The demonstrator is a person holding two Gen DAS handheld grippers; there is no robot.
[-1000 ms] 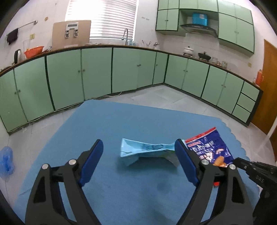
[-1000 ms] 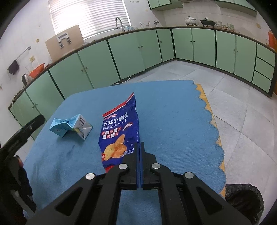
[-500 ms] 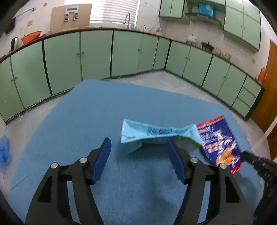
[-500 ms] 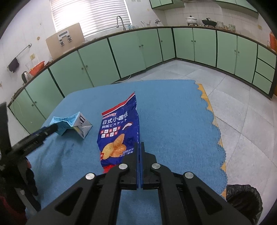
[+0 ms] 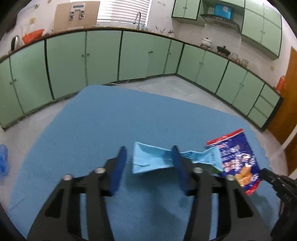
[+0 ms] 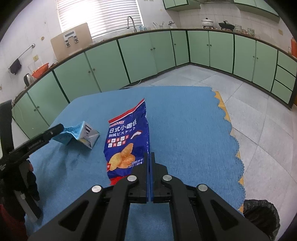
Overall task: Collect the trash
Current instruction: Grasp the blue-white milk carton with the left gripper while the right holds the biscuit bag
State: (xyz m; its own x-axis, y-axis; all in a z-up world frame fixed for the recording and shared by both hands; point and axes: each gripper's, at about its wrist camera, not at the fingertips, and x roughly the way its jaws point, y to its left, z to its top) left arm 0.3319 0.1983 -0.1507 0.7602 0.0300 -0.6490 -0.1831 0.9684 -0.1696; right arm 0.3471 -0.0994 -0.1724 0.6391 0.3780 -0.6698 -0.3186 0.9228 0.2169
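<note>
Left gripper (image 5: 148, 163) jaws closing around crushed light-blue carton (image 5: 150, 160) on blue mat (image 5: 111, 120), pads not yet pressing. Right gripper (image 6: 149, 163) shut, empty, over snack bag (image 6: 128, 140). Black trash bag (image 6: 259, 215) beside mat; nothing collected yet.

daylight glares through the window blinds (image 6: 100, 16); fisheye edges bend and darken; the left wrist view is motion-blurred.
</note>
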